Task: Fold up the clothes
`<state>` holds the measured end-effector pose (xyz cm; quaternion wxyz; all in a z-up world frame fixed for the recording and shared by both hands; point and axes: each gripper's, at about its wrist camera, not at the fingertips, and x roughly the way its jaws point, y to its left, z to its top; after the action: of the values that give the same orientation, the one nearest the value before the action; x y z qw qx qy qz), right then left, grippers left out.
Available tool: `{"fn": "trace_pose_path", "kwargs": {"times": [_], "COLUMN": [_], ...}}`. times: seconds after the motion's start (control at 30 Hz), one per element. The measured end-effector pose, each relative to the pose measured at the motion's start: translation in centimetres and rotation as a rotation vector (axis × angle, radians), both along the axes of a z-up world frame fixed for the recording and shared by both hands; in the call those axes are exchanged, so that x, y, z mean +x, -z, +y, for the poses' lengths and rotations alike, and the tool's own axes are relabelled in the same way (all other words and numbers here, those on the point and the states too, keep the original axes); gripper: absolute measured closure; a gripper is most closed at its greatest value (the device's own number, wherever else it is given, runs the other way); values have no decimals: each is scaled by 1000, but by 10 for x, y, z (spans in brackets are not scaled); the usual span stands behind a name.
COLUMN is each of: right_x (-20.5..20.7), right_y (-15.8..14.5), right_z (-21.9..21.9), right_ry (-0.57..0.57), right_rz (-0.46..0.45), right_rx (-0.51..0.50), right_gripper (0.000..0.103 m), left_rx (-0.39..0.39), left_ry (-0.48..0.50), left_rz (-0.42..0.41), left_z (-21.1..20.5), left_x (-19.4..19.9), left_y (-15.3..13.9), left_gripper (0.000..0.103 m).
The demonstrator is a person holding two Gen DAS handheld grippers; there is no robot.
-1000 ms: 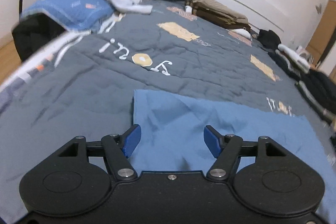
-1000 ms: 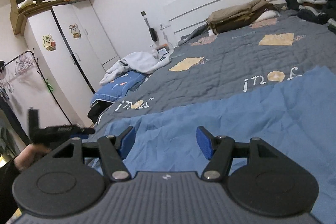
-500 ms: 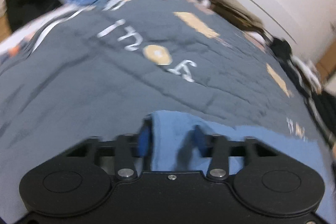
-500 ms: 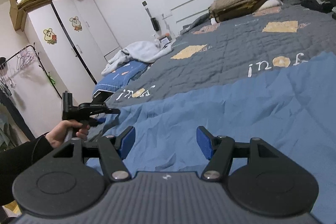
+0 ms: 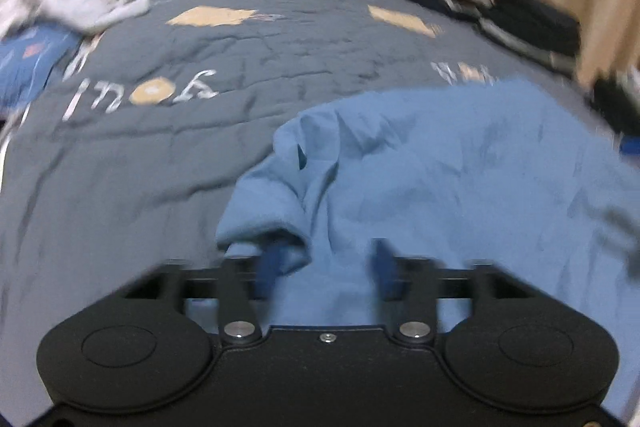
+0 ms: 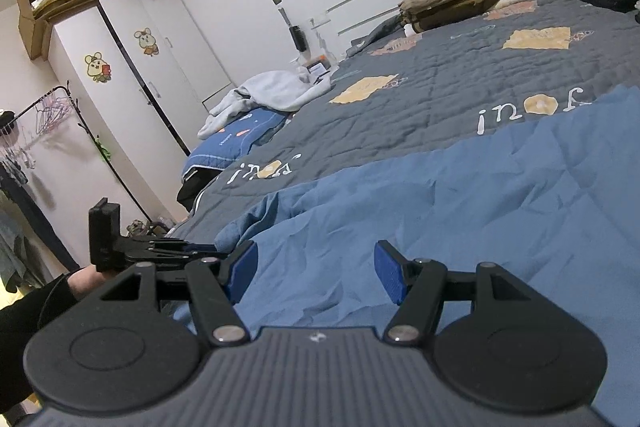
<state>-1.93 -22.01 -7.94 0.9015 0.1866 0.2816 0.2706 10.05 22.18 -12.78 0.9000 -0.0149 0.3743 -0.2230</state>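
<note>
A light blue garment [image 5: 440, 167] lies spread on the grey quilt [image 5: 160, 163], with its near left corner [image 5: 276, 203] folded back onto itself in a rumpled flap. My left gripper [image 5: 326, 267] hangs low over that flap. Its jaws are opening, and the cloth lies under and between them with an edge draped on the left finger [image 5: 267, 269]. In the right wrist view the same garment [image 6: 480, 195] fills the foreground. My right gripper [image 6: 316, 269] stands open just above it with nothing gripped. The left gripper [image 6: 160, 251] shows there at the cloth's left edge, held by a hand [image 6: 84, 277].
Folded brown bedding [image 6: 456, 1] sits by the headboard, and dark and white clothes [image 5: 520, 23] are heaped along the right side. A pale hoodie [image 6: 272, 95] and a blue pillow [image 6: 232, 143] lie at the bed's left edge. Wardrobe [image 6: 132, 79] and clothes rack [image 6: 44, 115] stand beyond.
The left gripper closed on the garment's left corner, carried it over onto the cloth while rolling, and its jaws have parted again. The right gripper has stayed put.
</note>
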Motion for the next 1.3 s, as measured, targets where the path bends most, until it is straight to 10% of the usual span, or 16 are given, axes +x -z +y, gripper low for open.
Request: {"fn": "trace_pose_path", "kwargs": {"times": [0.2,0.43,0.53,0.6,1.03,1.3], "right_x": [2,2,3,3,5,6], "right_y": [2,5,6,7,11,13], "right_z": [0,0,-1,-1,-6,-10], "right_ry": [-1,4,7,6,24,46], "right_rz": [14,24,34,38,44,35], "right_rx": [11,9,13,16,11,0], "right_gripper": [39,39,39,39,39,39], "left_rx": [-321,-466,-399,-339,90,220], "left_ry": [-221,-410,-359,-340,-290,-397], "left_rz": [91,157,120,50,-347,-224], "left_z": [48,63,53,48,32,27], "left_x": [23,57,60,59,130,175], "left_y": [12,35,28,19,-92,-67], "left_gripper": [40,54,93,98,102,96]}}
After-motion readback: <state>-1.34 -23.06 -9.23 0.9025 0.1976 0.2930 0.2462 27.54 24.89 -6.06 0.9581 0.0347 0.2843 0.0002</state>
